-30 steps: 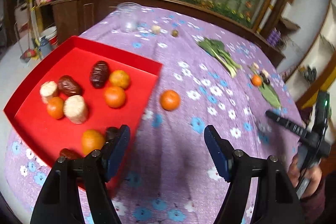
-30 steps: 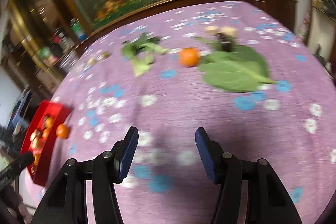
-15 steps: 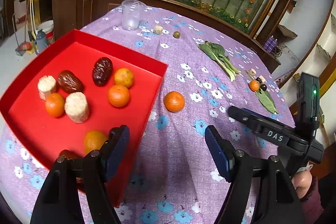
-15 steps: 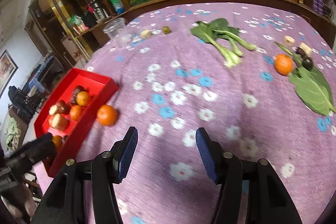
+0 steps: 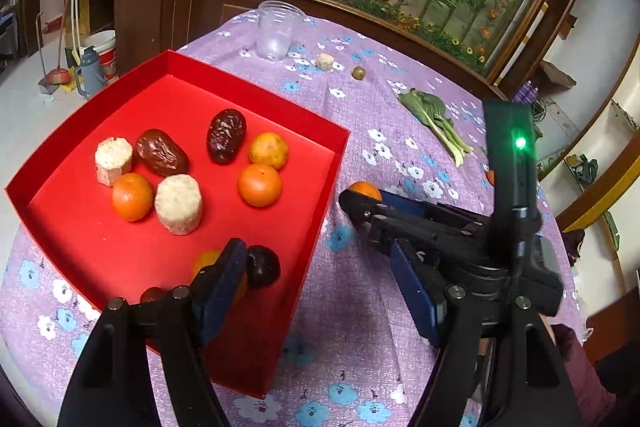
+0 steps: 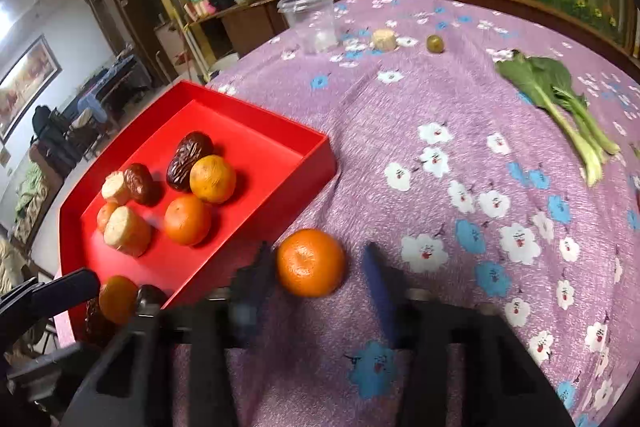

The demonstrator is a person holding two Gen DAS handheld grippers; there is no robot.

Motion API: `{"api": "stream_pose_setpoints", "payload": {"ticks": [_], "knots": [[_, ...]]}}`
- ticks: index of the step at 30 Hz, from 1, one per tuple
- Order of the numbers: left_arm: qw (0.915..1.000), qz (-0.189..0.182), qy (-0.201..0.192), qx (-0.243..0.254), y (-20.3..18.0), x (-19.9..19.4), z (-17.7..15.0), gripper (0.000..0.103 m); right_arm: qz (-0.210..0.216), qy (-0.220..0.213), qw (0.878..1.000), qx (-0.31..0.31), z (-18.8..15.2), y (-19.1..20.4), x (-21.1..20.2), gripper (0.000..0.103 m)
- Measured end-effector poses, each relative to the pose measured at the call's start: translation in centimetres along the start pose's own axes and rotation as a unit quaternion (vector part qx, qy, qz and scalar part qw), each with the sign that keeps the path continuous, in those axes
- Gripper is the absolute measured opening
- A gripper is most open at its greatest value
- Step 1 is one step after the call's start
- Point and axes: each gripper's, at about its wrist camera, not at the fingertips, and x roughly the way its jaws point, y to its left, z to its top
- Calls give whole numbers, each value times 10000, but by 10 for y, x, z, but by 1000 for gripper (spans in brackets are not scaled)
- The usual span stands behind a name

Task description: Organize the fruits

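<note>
Over the last second the right gripper (image 6: 316, 267) has been swung away from the far leafy side of the table and brought down to the loose mandarin (image 6: 311, 263) beside the red tray (image 6: 256, 123). 1 s ago only distant fruit and a large leaf were framed between its fingers; now the mandarin sits in the gap between them, nearer the left finger. This is judged to mean that the approach is nearly finished and a grasp is the step in hand, with the transfer into the tray to follow.

The right gripper's jaws are spread wider than the fruit, and nothing is pinched yet; contact with either pad cannot be confirmed because of motion blur. The mandarin rests on the purple floral tablecloth (image 6: 460, 131), just outside the tray's near corner wall.

The left gripper (image 5: 316, 287) is held spread and empty over the tray's edge, and has barely shifted. In the left wrist view the right gripper is seen reaching in from the right, its tips at the mandarin.

Inside the tray, several mandarins, 2 wrinkled dried dates (image 5: 226, 135) and pale cylindrical pieces are gathered.
</note>
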Motion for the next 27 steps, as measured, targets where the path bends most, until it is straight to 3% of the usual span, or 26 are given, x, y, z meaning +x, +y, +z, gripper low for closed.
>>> {"api": "stream_pose_setpoints", "payload": {"ticks": [2,6,13,15,18,27], "knots": [[10000,-18,20,51,-3,1,0,73,-26,31,10000,4,-3,-3,-4,37],[9998,-51,27,197,-12,0,1,73,-571,9,9983,-80,-20,-28,-31,37],[9984,-279,191,459,-43,8,3,73,-760,7,9939,793,-53,-111,-83,37],[9976,-299,190,597,-55,8,4,73,-823,-86,9920,956,-59,-128,-96,37],[9962,-248,152,824,-73,9,7,73,-849,-288,9892,1159,-68,-150,-113,52],[9881,-412,392,1431,-132,33,7,73,-1197,-1004,9723,1738,-54,-212,-153,52]]}}
